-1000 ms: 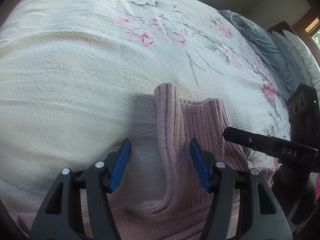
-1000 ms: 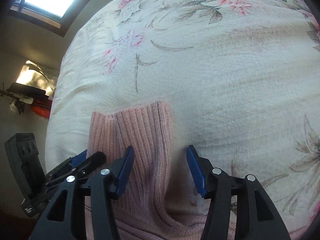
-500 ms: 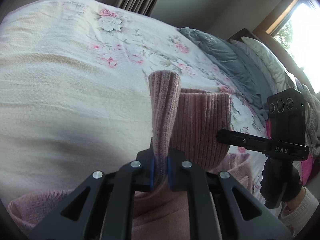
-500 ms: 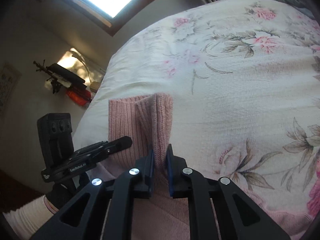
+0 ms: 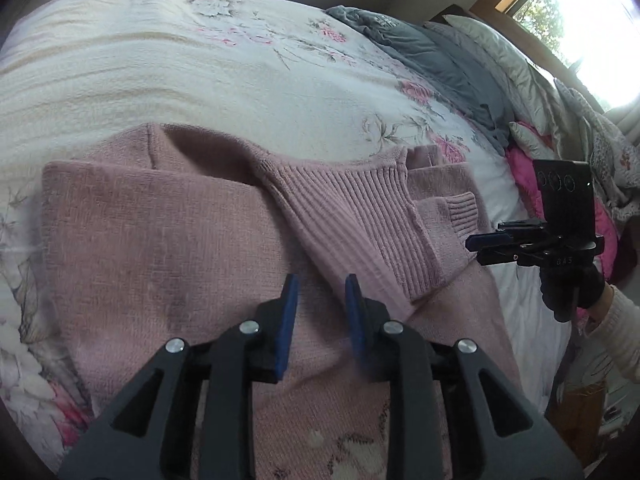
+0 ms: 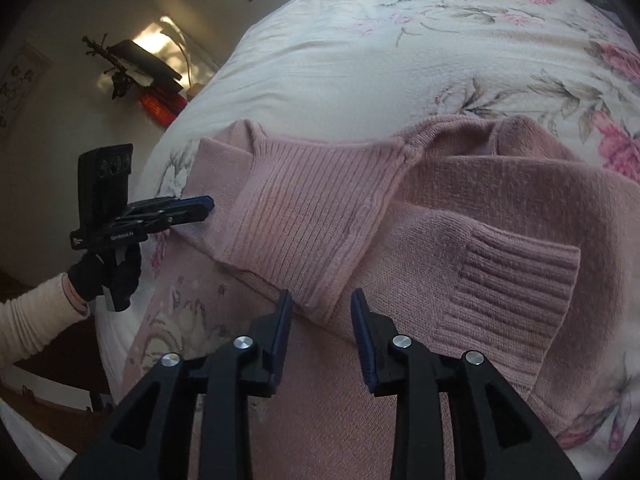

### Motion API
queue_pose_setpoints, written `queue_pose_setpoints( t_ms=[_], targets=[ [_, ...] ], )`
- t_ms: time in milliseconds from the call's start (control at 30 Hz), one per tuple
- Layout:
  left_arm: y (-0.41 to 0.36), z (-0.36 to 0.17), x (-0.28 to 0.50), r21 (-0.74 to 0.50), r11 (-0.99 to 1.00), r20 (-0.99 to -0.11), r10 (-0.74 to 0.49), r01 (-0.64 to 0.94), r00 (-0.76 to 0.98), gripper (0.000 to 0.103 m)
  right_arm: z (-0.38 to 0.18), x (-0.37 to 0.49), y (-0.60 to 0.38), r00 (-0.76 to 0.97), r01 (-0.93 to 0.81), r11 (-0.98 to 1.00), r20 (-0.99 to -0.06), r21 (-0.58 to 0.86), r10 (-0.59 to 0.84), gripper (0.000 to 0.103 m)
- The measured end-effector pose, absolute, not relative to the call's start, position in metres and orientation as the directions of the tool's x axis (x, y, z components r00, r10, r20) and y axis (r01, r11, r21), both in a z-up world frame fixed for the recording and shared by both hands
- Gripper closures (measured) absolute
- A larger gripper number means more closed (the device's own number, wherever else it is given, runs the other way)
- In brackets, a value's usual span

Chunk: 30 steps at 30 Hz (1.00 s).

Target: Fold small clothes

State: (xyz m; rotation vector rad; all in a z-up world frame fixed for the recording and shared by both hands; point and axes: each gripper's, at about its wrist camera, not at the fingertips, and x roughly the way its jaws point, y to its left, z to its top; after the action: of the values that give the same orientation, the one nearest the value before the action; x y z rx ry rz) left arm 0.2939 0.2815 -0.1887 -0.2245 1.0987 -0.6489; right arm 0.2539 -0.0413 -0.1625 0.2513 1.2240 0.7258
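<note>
A pink knit sweater lies flat on the floral bed cover. Its ribbed band is folded back over the body, and a sleeve cuff lies beside it. My left gripper hovers open just above the band's near edge, holding nothing. In the right wrist view the same sweater, band and cuff show. My right gripper is open at the band's near corner, empty. Each view shows the other gripper from the side, the right gripper and the left gripper, both off the sweater's edge.
A grey blanket and pale pillows lie at the head of the bed, with a bright pink item near them. A black-gloved hand holds the left gripper. The bed edge drops off past the sweater, and beyond it stands a wall shelf.
Both grippers closed on the ribbed band, lifted it, then carried it back over the sweater. They have now opened and the band lies folded on the sweater body.
</note>
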Motion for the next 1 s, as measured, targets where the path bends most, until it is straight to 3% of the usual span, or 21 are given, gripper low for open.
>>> queue_pose_setpoints(
  t_ms=[100,233,333,433,467,567,733,833,1000],
  targets=[
    [0.295,-0.183,0.308,-0.504,0.806,-0.740,-0.588,0.311,0.325,0.065,-0.159,0.274,-0.056,0.212,-0.277,0.756,-0.729,0.593,0.650,0.057],
    [0.286,-0.196,0.351,-0.543,0.818,-0.764,-0.576,0.192,0.292,0.063,-0.171,0.323,-0.053,0.248,-0.156,0.746,-0.705,0.648,0.664,0.052],
    [0.275,-0.212,0.375,-0.549,0.826,-0.784,-0.563,0.129,0.264,0.065,-0.197,0.351,-0.037,0.199,-0.095,0.795,-0.771,0.599,0.605,0.050],
    [0.264,-0.214,0.391,-0.554,0.822,-0.778,-0.567,0.129,0.269,0.079,-0.213,0.365,-0.026,0.164,-0.071,0.801,-0.785,0.595,0.597,0.068],
    [0.260,-0.214,0.395,-0.548,0.827,-0.781,-0.561,0.128,0.274,0.089,-0.212,0.368,-0.022,0.162,-0.083,0.795,-0.779,0.601,0.606,0.080],
    [0.259,-0.208,0.405,-0.545,0.828,-0.768,-0.556,0.130,0.318,0.091,-0.198,0.376,-0.016,0.216,-0.118,0.795,-0.766,0.595,0.606,0.091],
    [0.256,-0.218,0.417,-0.454,0.876,-0.814,-0.482,0.164,0.325,0.090,-0.207,0.390,-0.014,0.215,-0.104,0.849,-0.822,0.518,0.527,0.091],
    [0.258,-0.218,0.412,-0.415,0.891,-0.829,-0.453,0.183,0.328,0.082,-0.209,0.382,-0.014,0.212,-0.117,0.860,-0.833,0.497,0.511,0.087],
    [0.273,-0.177,0.373,-0.353,0.921,-0.808,-0.389,0.166,0.441,0.070,-0.163,0.338,-0.015,0.308,-0.195,0.868,-0.811,0.457,0.497,0.079]
  ],
)
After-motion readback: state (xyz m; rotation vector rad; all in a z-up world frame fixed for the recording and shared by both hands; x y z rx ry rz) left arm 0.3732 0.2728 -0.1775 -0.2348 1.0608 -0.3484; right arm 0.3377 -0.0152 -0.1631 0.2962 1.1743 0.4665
